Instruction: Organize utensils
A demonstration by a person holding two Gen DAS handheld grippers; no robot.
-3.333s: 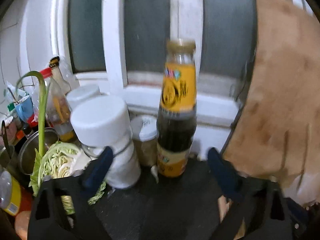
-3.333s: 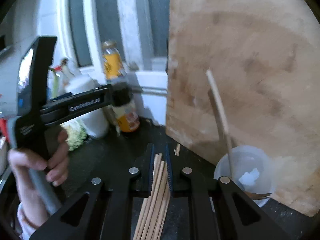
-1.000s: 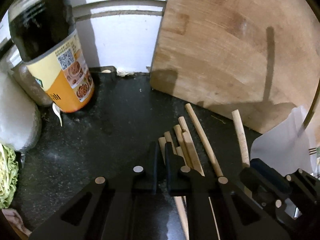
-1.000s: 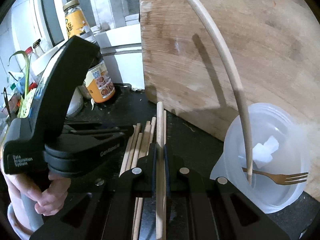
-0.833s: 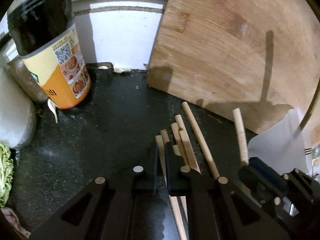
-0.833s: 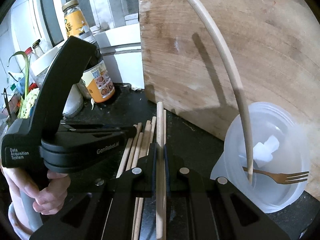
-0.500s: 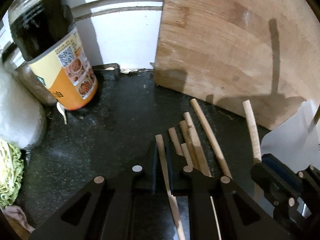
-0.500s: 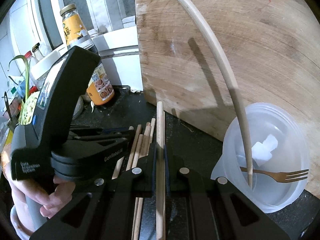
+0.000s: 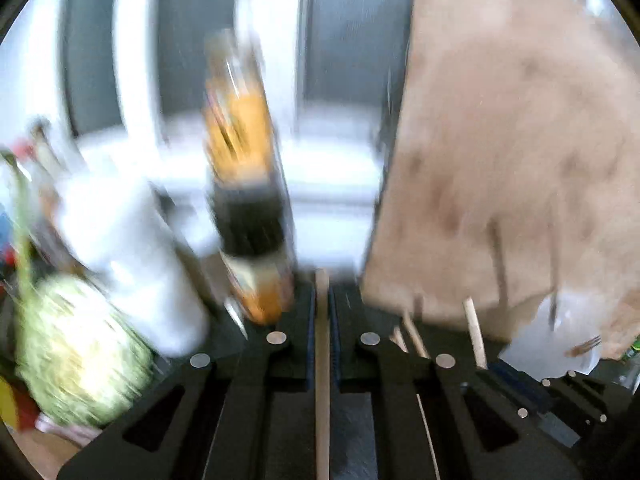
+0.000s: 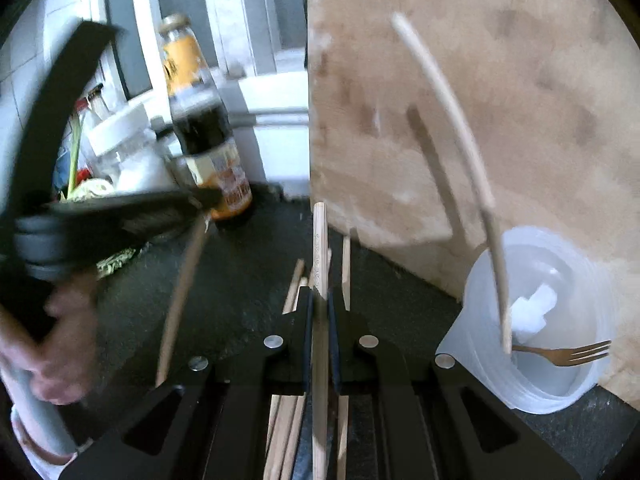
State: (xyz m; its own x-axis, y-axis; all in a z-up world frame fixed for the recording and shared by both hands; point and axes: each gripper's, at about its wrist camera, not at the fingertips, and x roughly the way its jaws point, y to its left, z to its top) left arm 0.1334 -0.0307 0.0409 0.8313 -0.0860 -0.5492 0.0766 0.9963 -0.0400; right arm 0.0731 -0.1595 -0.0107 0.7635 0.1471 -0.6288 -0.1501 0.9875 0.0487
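My left gripper (image 9: pixel 322 300) is shut on one wooden chopstick (image 9: pixel 322 380), which runs back between its jaws; this view is blurred. In the right wrist view the left gripper (image 10: pixel 208 200) is raised at the left with that chopstick (image 10: pixel 180 300) hanging down from it. My right gripper (image 10: pixel 319 304) is shut on another chopstick (image 10: pixel 319 240), just above a loose pile of chopsticks (image 10: pixel 294 288) on the dark counter. A clear plastic container (image 10: pixel 560 392) at the right holds a standing chopstick (image 10: pixel 460 140) and a brown fork (image 10: pixel 568 354).
A big wooden cutting board (image 10: pixel 480 80) leans against the wall behind the container. A sauce bottle (image 10: pixel 200 128), a white jar (image 9: pixel 132 260) and a cabbage (image 9: pixel 80 352) stand at the left. A person's hand (image 10: pixel 60 344) holds the left gripper's handle.
The left gripper has closed on one chopstick from the pile and lifted it up, its view swinging from the counter to the window. The right gripper has stayed put with its chopstick.
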